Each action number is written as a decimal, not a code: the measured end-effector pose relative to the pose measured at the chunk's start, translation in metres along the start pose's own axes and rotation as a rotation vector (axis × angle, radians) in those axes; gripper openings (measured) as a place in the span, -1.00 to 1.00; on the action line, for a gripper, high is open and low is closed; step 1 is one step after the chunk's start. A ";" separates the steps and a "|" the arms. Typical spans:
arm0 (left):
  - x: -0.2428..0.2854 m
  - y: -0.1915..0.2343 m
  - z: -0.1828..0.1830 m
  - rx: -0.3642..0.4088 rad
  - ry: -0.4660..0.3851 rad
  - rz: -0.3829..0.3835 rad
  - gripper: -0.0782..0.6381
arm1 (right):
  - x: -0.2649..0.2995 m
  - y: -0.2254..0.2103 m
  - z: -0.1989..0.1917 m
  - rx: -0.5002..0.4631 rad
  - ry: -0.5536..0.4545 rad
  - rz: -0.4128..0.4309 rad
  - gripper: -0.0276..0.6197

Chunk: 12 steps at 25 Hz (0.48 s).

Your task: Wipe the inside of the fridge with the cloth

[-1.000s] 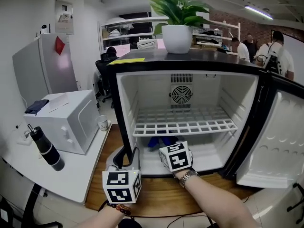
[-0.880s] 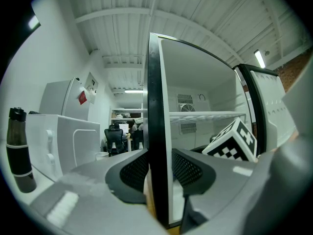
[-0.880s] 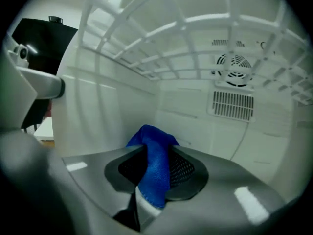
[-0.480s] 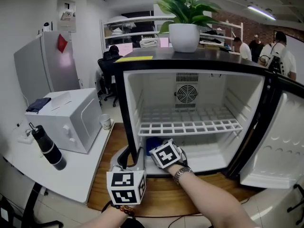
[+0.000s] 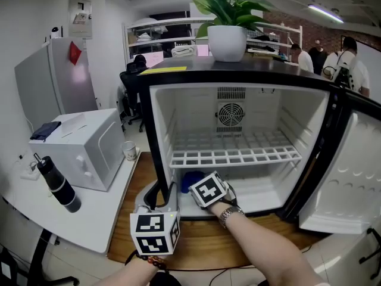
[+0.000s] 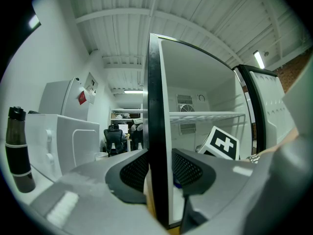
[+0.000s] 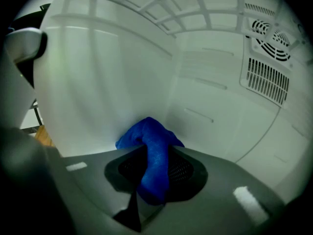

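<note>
Inside one fridge (image 5: 262, 121), right tool (image 7: 156, 153) grips one cloth (image 7: 145, 135).

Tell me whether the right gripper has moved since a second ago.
Yes. The right gripper, holding the blue cloth, has tipped downward and shifted toward the fridge's left wall, below the wire shelf.

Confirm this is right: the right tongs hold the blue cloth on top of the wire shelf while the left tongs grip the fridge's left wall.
Wrong in one respect: the blue cloth is below the wire shelf, not on top of it, as the head view shows. The right tongs do hold it, and the left tongs grip the fridge's left wall.
</note>
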State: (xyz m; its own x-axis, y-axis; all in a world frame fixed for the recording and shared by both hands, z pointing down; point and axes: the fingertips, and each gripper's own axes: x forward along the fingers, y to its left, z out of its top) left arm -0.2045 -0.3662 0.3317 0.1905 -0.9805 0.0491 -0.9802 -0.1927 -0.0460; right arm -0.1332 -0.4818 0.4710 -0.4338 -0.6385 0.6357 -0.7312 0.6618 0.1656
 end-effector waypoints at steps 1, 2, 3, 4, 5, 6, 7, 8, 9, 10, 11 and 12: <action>0.000 0.000 0.000 -0.001 -0.001 0.000 -0.39 | -0.001 -0.003 -0.003 0.007 0.007 -0.007 -0.62; 0.000 0.000 0.001 -0.001 -0.001 0.000 -0.39 | -0.002 -0.006 -0.005 0.014 0.009 -0.013 -0.62; 0.000 0.000 0.001 -0.001 -0.001 0.000 -0.39 | -0.004 -0.009 -0.006 0.019 0.010 -0.020 -0.62; 0.000 0.000 0.001 -0.002 -0.001 0.001 -0.39 | -0.005 -0.013 -0.008 0.022 0.012 -0.029 -0.62; 0.000 0.000 0.001 -0.002 -0.002 0.001 -0.39 | -0.007 -0.018 -0.010 0.024 0.015 -0.040 -0.62; 0.000 0.000 0.001 -0.002 -0.002 0.001 -0.39 | -0.009 -0.022 -0.012 0.027 0.016 -0.048 -0.62; 0.000 0.000 0.001 -0.003 -0.002 0.001 -0.39 | -0.010 -0.026 -0.014 0.031 0.015 -0.054 -0.62; 0.000 0.000 0.001 -0.003 -0.002 0.001 -0.39 | -0.011 -0.029 -0.015 0.035 0.014 -0.059 -0.62; 0.000 0.000 0.001 -0.004 -0.002 0.002 -0.39 | -0.013 -0.032 -0.017 0.040 0.012 -0.058 -0.62; 0.000 0.000 0.001 -0.005 -0.001 0.003 -0.39 | -0.014 -0.032 -0.018 0.046 0.004 -0.048 -0.62; 0.000 0.000 0.001 -0.005 -0.001 0.003 -0.39 | -0.015 -0.033 -0.018 0.052 -0.004 -0.038 -0.62; 0.000 0.000 0.001 -0.005 -0.001 0.004 -0.39 | -0.016 -0.035 -0.019 0.057 -0.009 -0.035 -0.62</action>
State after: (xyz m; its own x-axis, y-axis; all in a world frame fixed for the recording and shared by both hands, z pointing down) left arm -0.2044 -0.3658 0.3309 0.1871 -0.9812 0.0482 -0.9811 -0.1891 -0.0416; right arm -0.0908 -0.4872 0.4697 -0.4121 -0.6644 0.6235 -0.7746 0.6158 0.1443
